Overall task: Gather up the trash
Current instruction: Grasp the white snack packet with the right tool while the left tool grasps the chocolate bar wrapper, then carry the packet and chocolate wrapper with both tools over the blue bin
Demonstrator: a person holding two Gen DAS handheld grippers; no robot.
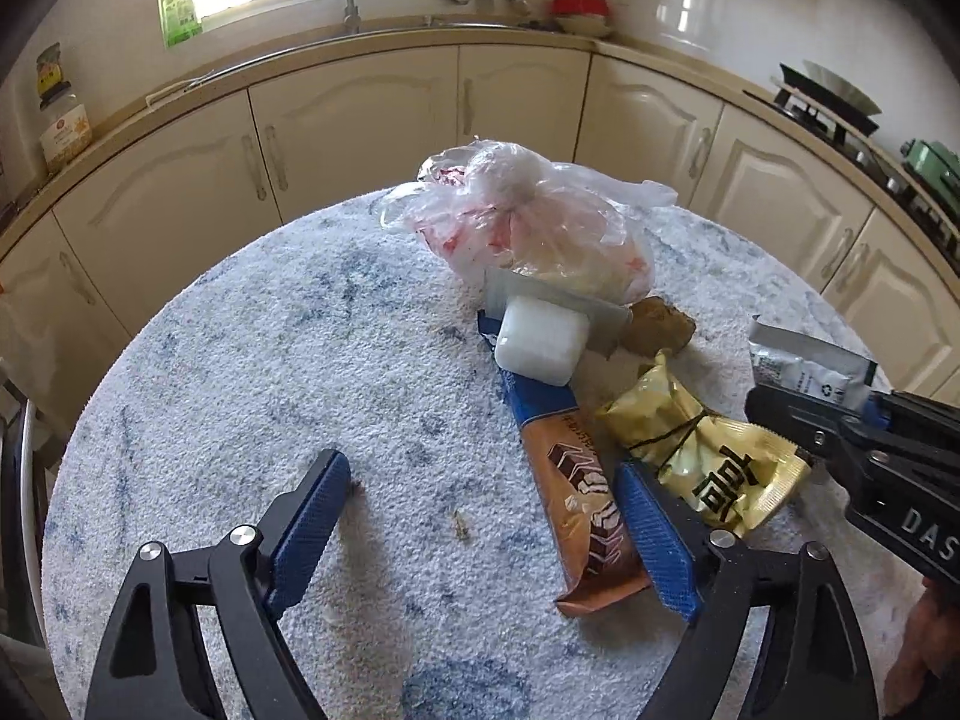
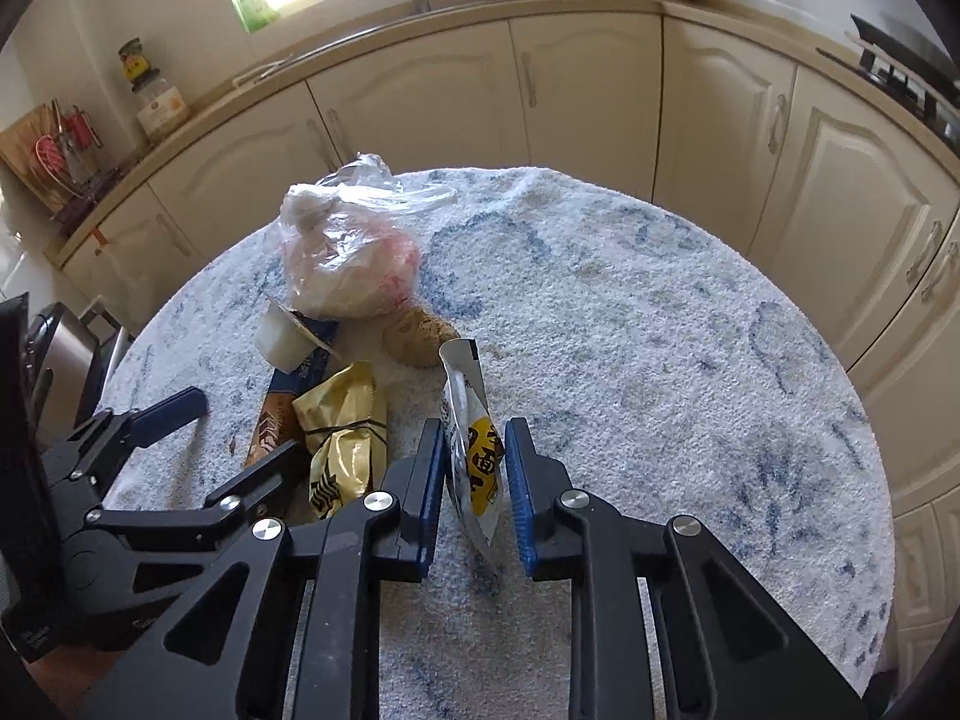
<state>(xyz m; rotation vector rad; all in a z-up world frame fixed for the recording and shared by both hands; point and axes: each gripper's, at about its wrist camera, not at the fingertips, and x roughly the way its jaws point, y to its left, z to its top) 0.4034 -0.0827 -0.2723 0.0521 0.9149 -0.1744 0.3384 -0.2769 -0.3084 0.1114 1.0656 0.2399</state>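
Note:
On the round table (image 1: 240, 360) lies a pile of trash. A brown and blue snack wrapper (image 1: 576, 504) rests flat between the fingers of my left gripper (image 1: 480, 477), close against the right pad; the jaws stand open around it. Beside it are a crumpled yellow wrapper (image 1: 702, 456), a white cup with a foil lid (image 1: 540, 342), a brown lump (image 1: 654, 330) and a knotted clear plastic bag (image 1: 522, 222). My right gripper (image 2: 474, 438) is shut on a white and yellow sachet (image 2: 474, 462), which stands on edge on the table (image 2: 660, 360).
A white and blue fuzzy cloth covers the table. Cream kitchen cabinets (image 1: 360, 120) curve around behind it, with a sink tap (image 1: 351, 0) under the window and a stove (image 1: 840, 108) at the right. A metal bin (image 2: 60, 348) stands left of the table.

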